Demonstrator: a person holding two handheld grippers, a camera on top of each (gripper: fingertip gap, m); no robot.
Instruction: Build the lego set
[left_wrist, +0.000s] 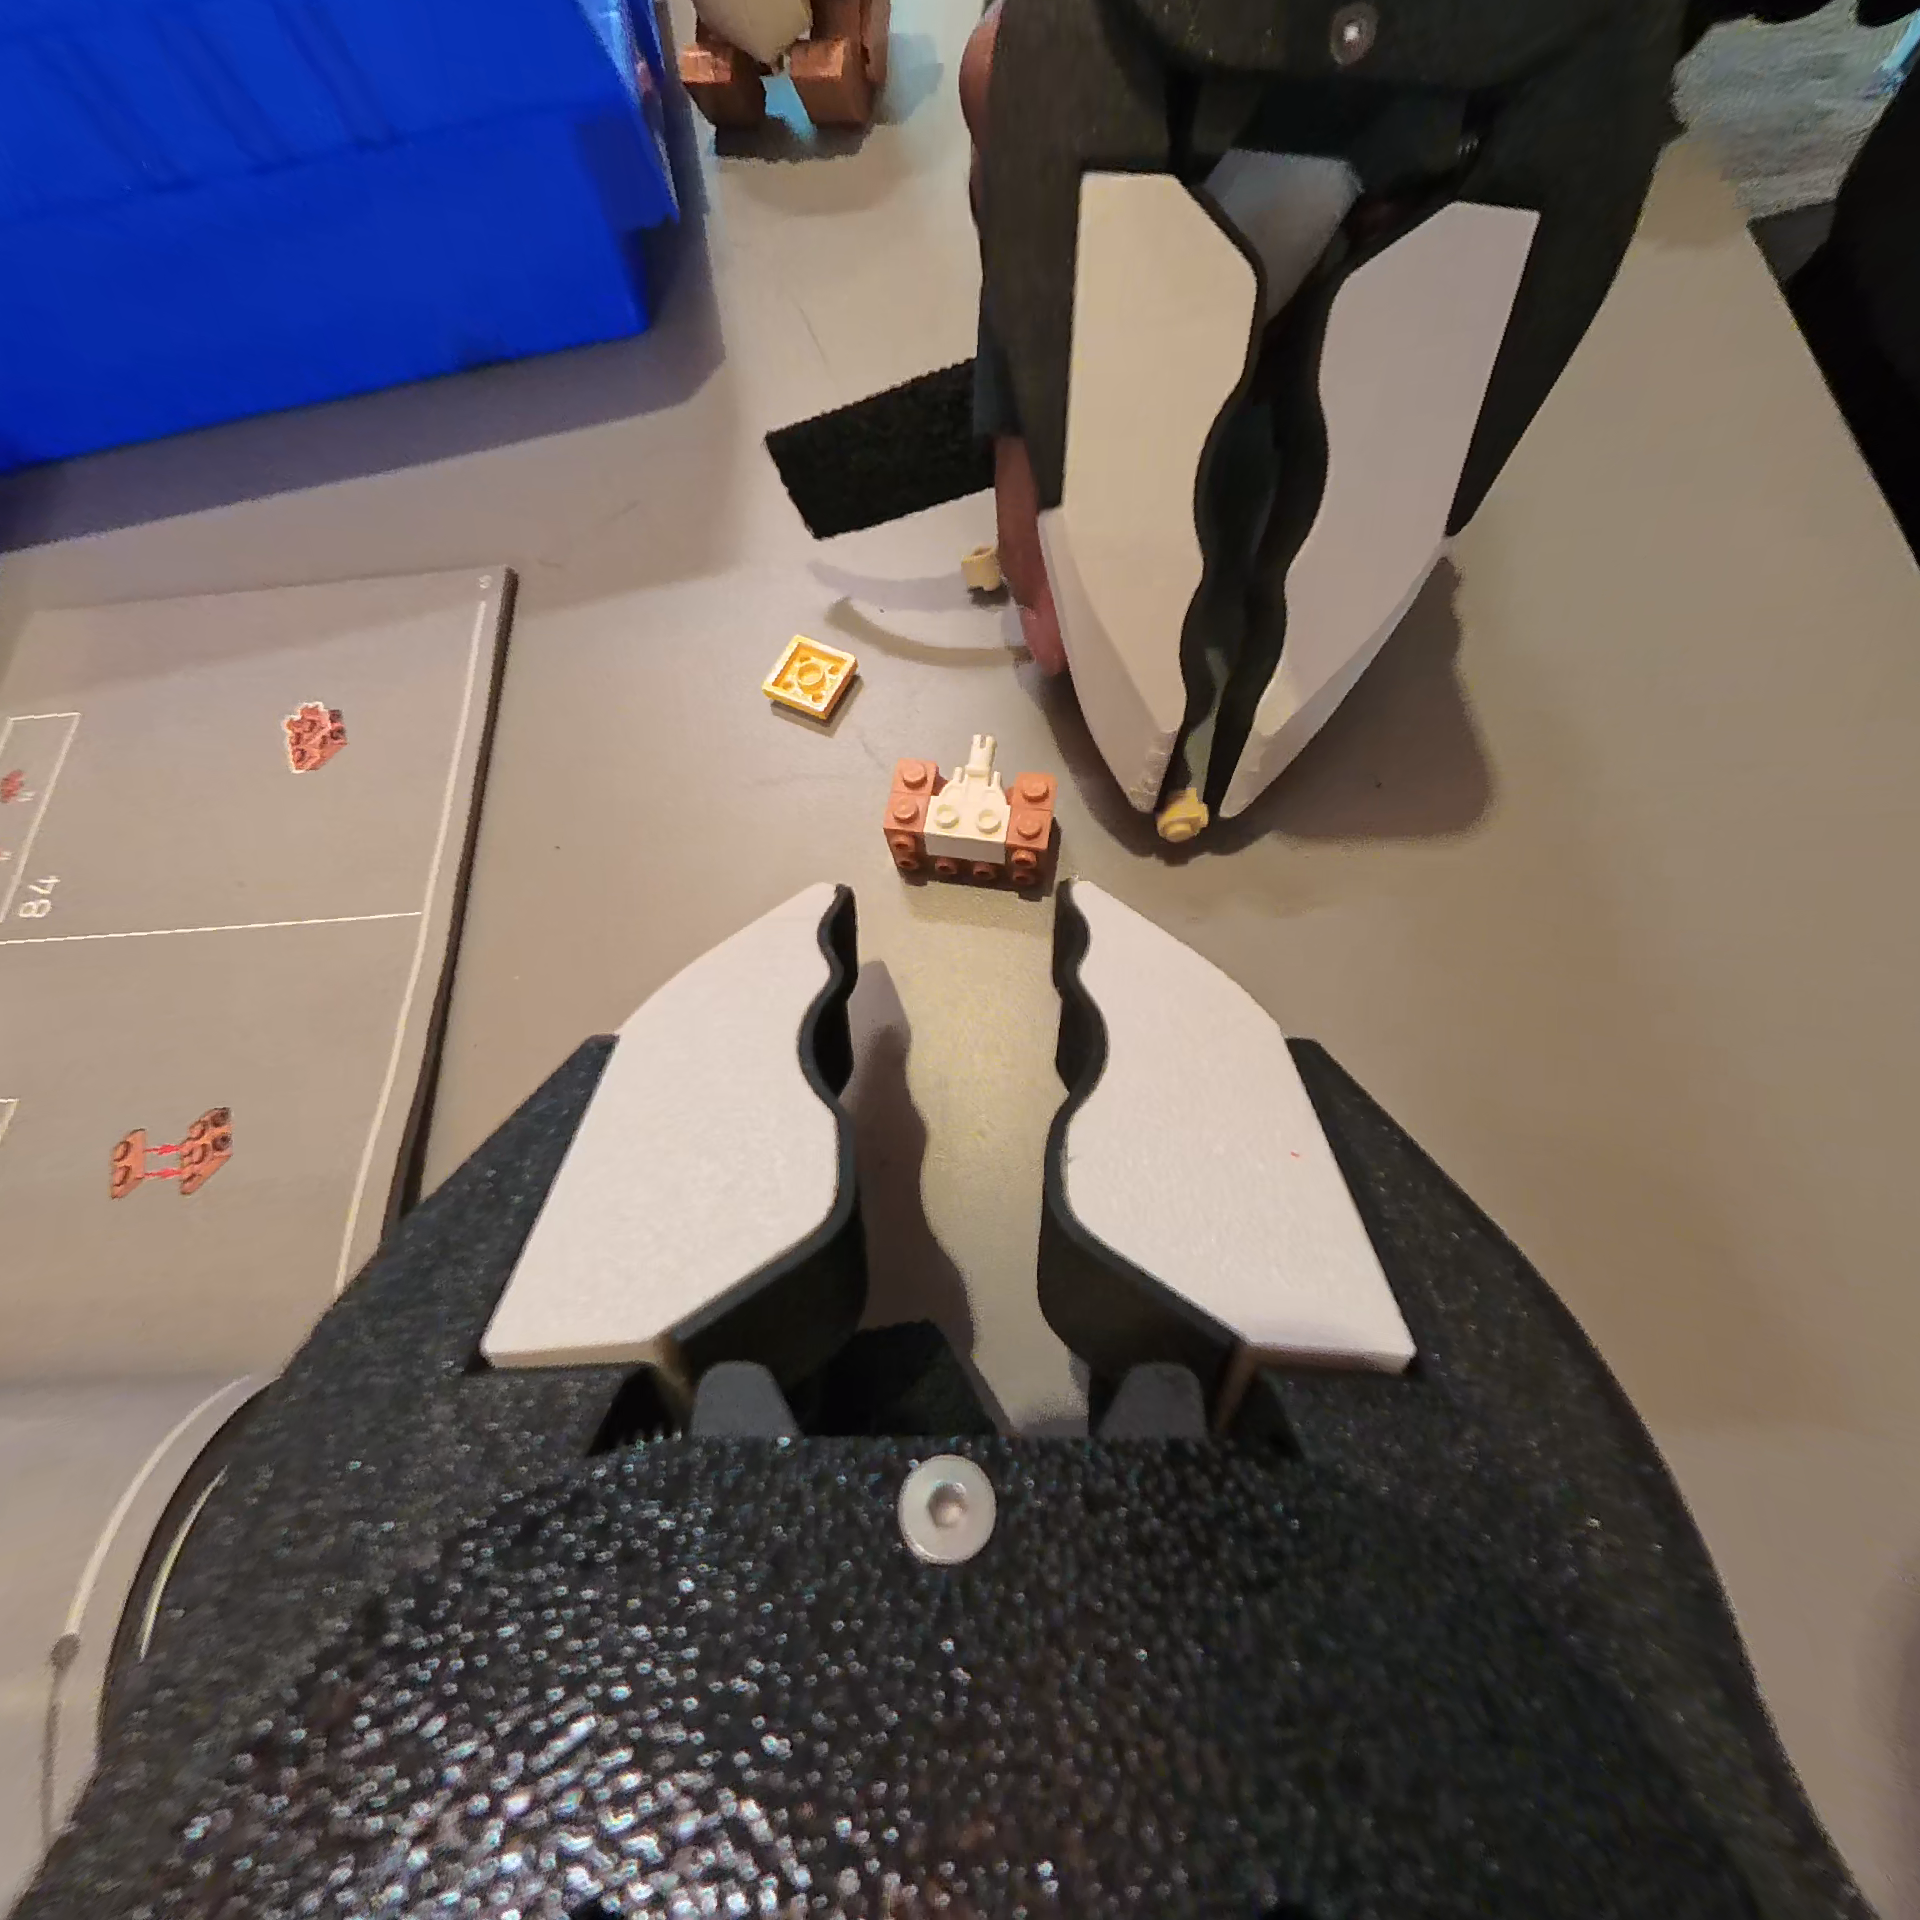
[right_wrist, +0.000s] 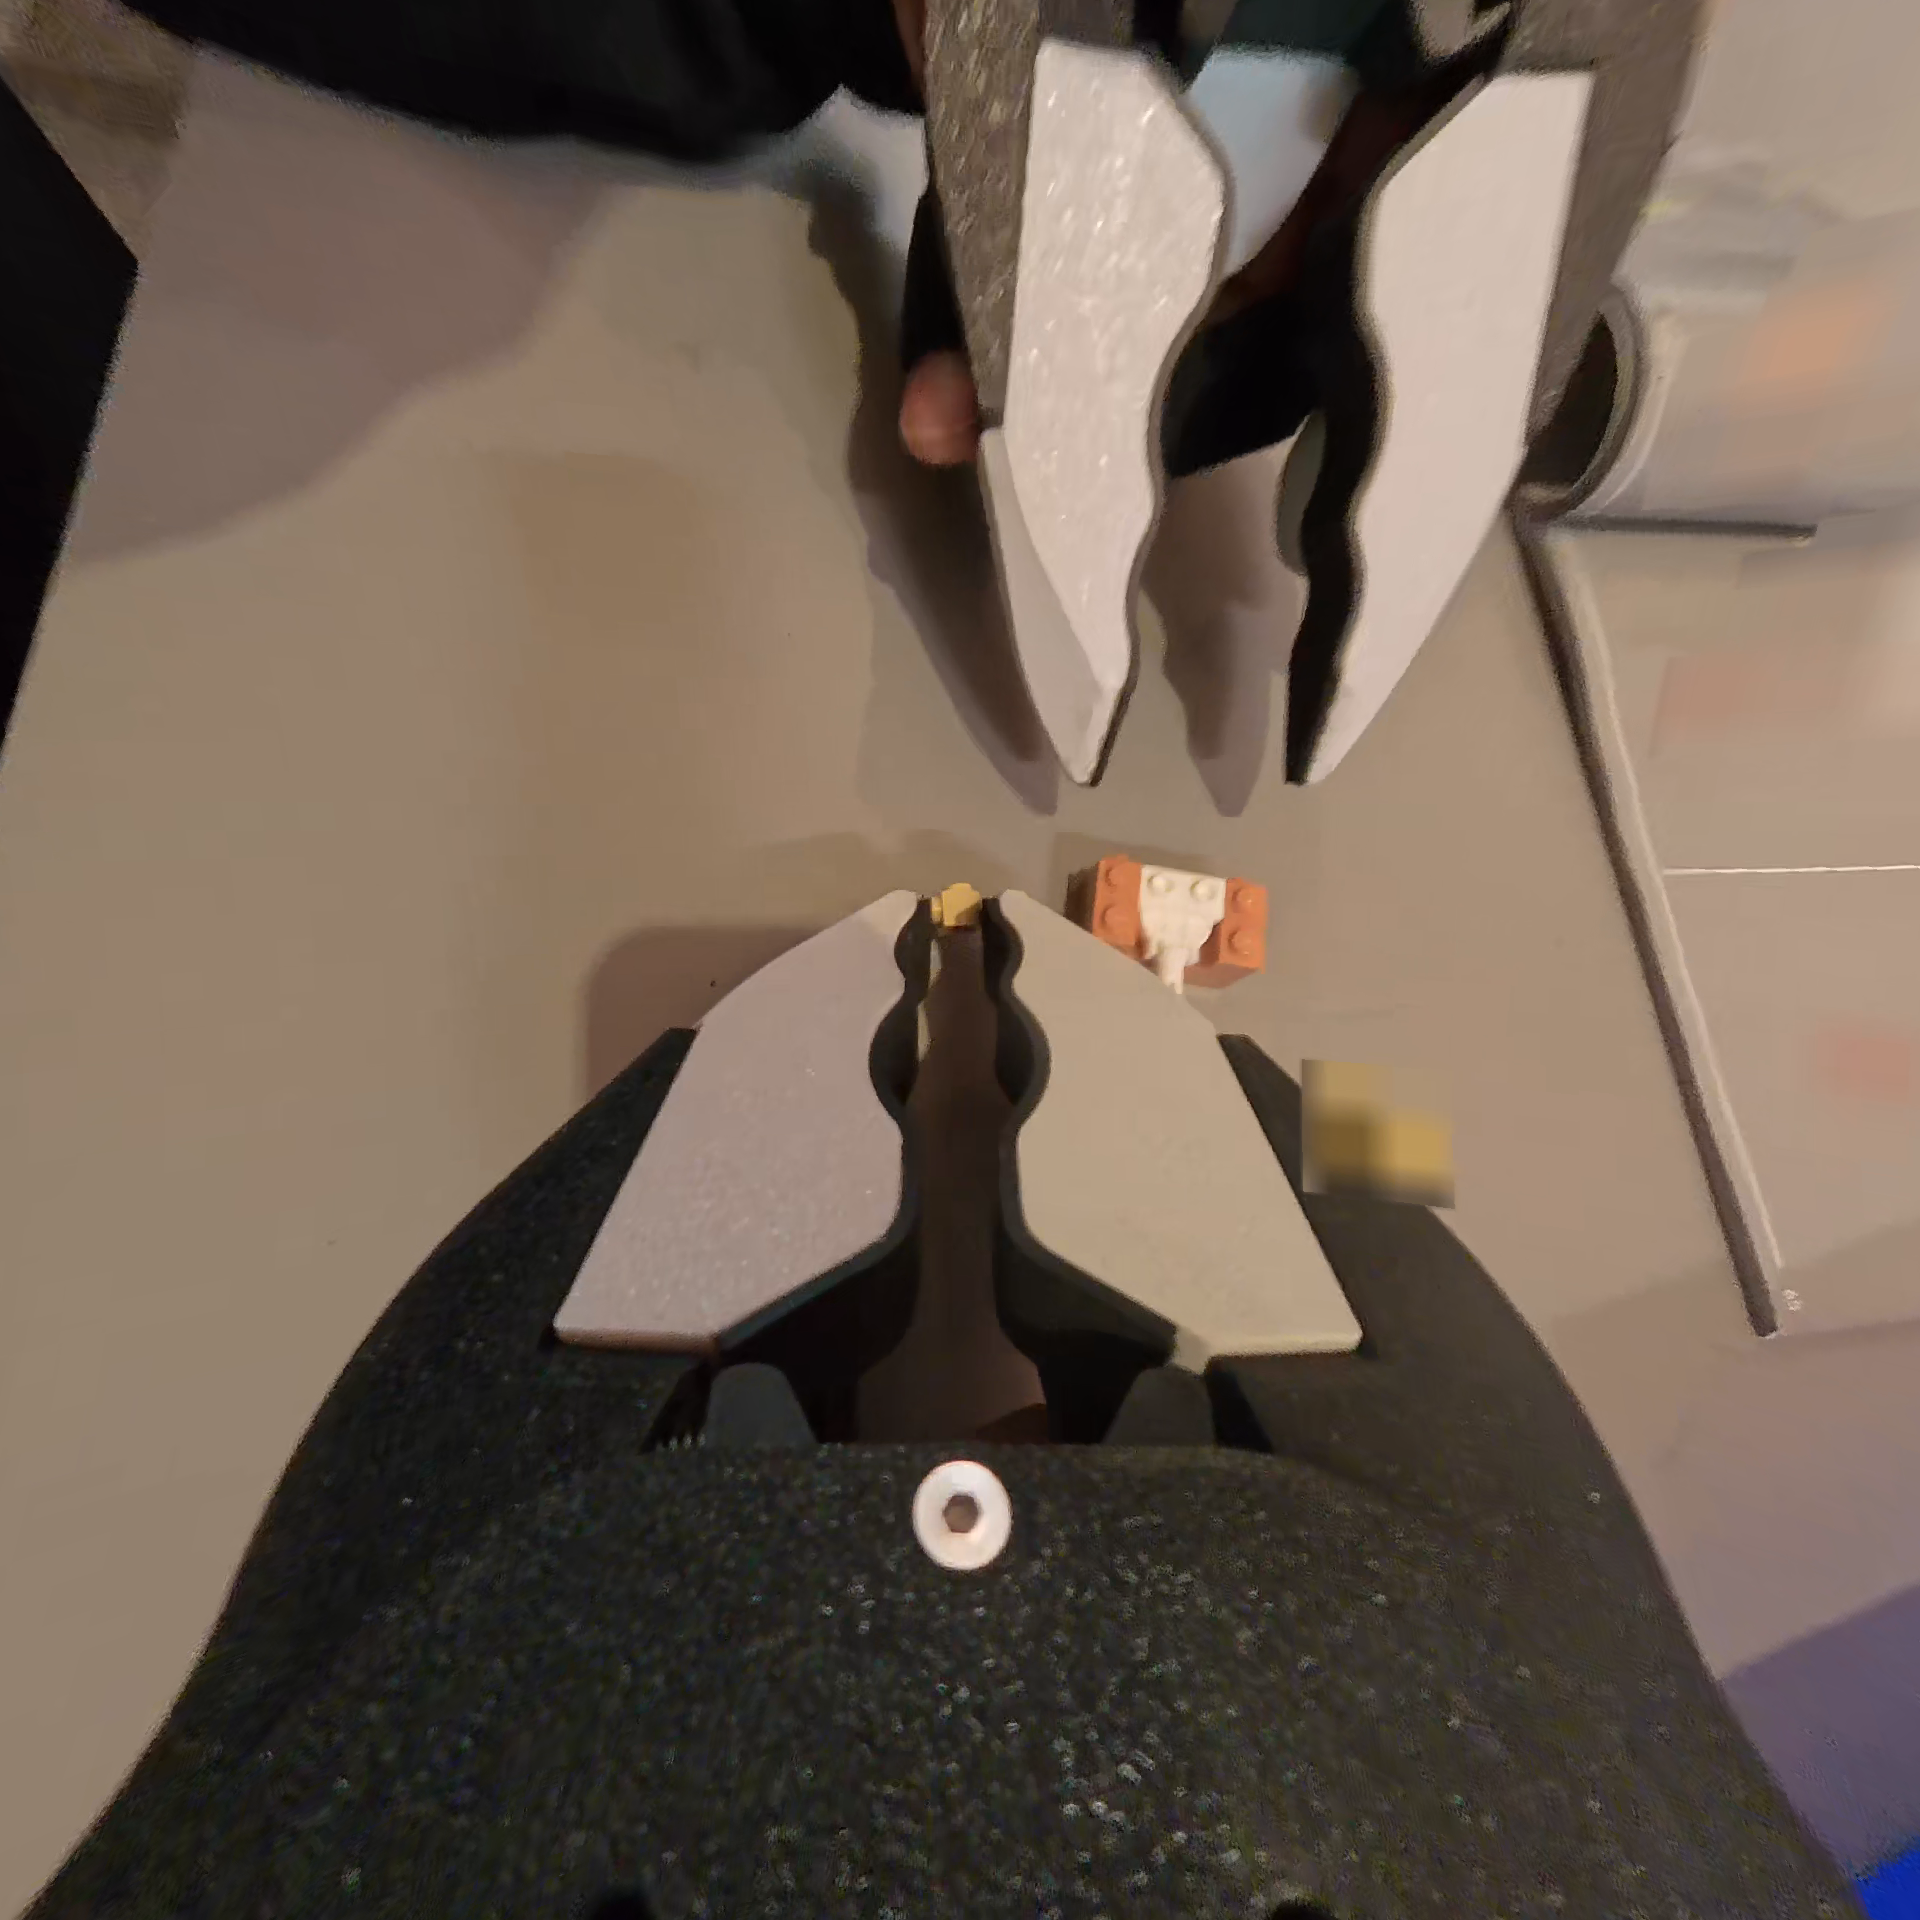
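Observation:
My left gripper (left_wrist: 956, 902) is open and empty, low over the grey table (left_wrist: 1455, 1039). A small build of brown bricks with a white piece on top (left_wrist: 971, 821) stands on the table just past its fingertips, not touched. My right gripper (right_wrist: 954, 906) is shut on a small tan round piece (right_wrist: 954, 910), pinched at the very fingertips close to the table. In the left wrist view the right gripper (left_wrist: 1190, 805) comes down from the top right with the tan piece (left_wrist: 1180, 823) at its tips. The brown and white build (right_wrist: 1169, 914) lies just right of the right gripper.
A yellow square tile (left_wrist: 808, 677) and a second small tan piece (left_wrist: 979, 566) lie beyond the build. A black strip (left_wrist: 883, 457), a blue bin (left_wrist: 312, 208) and a brown model (left_wrist: 790, 52) are farther back. An instruction booklet (left_wrist: 239, 935) lies at the left.

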